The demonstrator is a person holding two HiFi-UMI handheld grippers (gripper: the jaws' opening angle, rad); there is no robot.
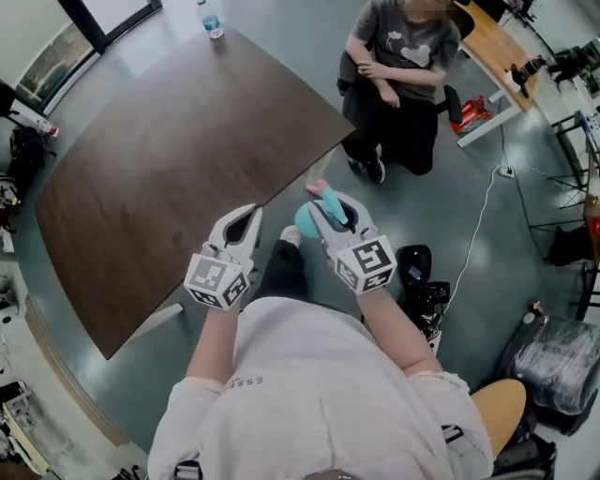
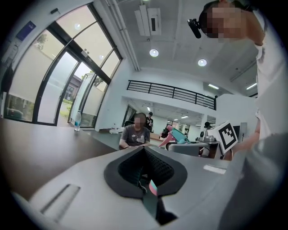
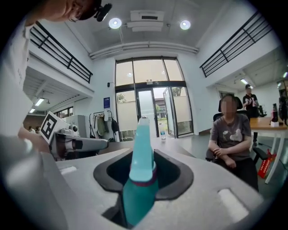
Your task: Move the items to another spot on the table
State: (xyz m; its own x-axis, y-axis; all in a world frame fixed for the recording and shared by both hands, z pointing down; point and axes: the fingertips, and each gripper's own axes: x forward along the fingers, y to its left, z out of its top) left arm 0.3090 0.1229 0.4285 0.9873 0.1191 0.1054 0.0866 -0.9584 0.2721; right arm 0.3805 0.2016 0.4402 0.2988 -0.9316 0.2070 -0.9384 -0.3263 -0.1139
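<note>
Gripping a teal bottle between its jaws, the right gripper is hovering just off the table's near edge. The left gripper is hanging at that same edge, jaws closed on nothing.

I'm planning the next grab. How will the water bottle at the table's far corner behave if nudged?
The water bottle stands upright and slim, so a high nudge would probably tip it. Being round, it would likely roll, and near the table edge it might fall off.
</note>
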